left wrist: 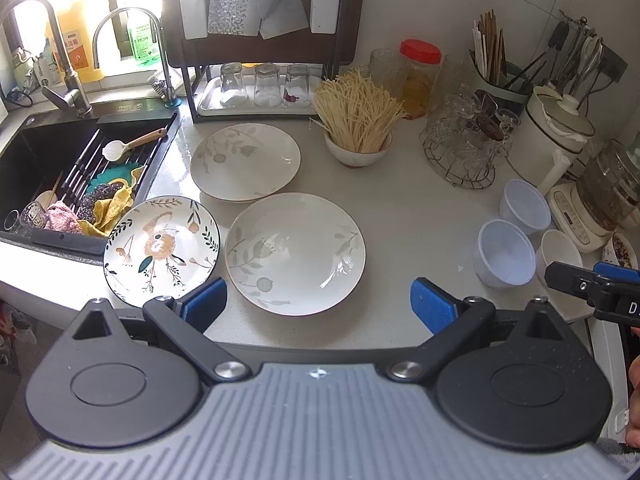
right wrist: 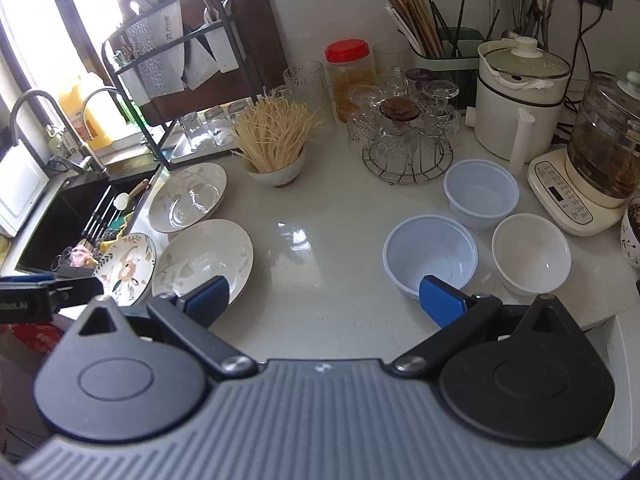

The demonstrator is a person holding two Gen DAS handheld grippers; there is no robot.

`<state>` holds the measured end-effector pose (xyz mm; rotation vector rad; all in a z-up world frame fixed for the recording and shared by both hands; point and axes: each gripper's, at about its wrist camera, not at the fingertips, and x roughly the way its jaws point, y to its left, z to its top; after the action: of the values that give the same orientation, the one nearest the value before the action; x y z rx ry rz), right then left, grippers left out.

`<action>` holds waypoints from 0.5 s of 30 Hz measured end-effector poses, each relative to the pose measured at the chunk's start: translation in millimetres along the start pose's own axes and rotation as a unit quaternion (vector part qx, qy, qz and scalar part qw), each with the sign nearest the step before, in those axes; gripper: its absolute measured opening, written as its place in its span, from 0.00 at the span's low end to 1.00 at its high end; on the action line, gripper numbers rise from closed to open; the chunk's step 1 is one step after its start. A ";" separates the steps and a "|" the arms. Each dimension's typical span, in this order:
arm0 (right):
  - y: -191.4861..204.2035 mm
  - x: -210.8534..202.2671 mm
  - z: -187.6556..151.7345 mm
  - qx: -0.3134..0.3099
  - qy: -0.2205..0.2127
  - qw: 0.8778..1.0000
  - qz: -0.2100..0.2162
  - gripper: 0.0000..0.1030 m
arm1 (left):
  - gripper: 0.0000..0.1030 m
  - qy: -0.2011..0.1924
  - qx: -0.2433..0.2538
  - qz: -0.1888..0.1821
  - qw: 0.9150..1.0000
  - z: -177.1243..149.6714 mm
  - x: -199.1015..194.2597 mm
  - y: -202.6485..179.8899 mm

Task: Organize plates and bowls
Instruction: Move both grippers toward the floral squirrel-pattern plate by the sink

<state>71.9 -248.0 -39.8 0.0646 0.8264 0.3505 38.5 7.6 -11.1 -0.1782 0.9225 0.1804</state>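
Three plates lie on the white counter. The near pale leaf plate sits just beyond my open left gripper. A second leaf plate lies behind it, and a colourful floral plate rests by the sink edge. To the right stand two bluish plastic bowls and a white bowl. My right gripper is open and empty, its right finger in front of the nearer plastic bowl. It shows at the right edge of the left wrist view.
A bowl of dry noodles stands behind the plates. A wire rack of glasses, a red-lidded jar, a white cooker and a kettle base crowd the back right. The sink lies left.
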 end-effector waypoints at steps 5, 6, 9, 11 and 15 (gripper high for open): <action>-10.0 5.7 6.8 -0.007 -0.011 1.000 0.015 1.00 | 0.97 -0.002 -0.029 -0.002 1.000 3.9 5.8 -4.9; -12.2 6.7 7.8 -0.007 -0.014 1.000 0.021 1.00 | 0.97 -0.002 -0.038 -0.004 0.999 4.2 8.4 -7.8; -17.2 11.0 10.6 -0.014 -0.024 0.999 0.034 1.00 | 0.97 -0.008 -0.035 -0.001 0.999 0.8 15.8 -17.6; -21.1 16.6 11.9 -0.021 -0.024 0.999 0.036 1.00 | 0.97 -0.004 -0.036 0.007 0.999 -1.9 20.8 -21.2; -25.8 22.6 14.0 -0.025 -0.020 0.998 0.047 1.00 | 0.97 -0.001 -0.052 0.012 0.999 -5.0 26.4 -17.6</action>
<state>103.4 -263.7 -51.3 0.0632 0.7765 0.4575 54.2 -8.6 -33.9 -0.2624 0.9134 0.2508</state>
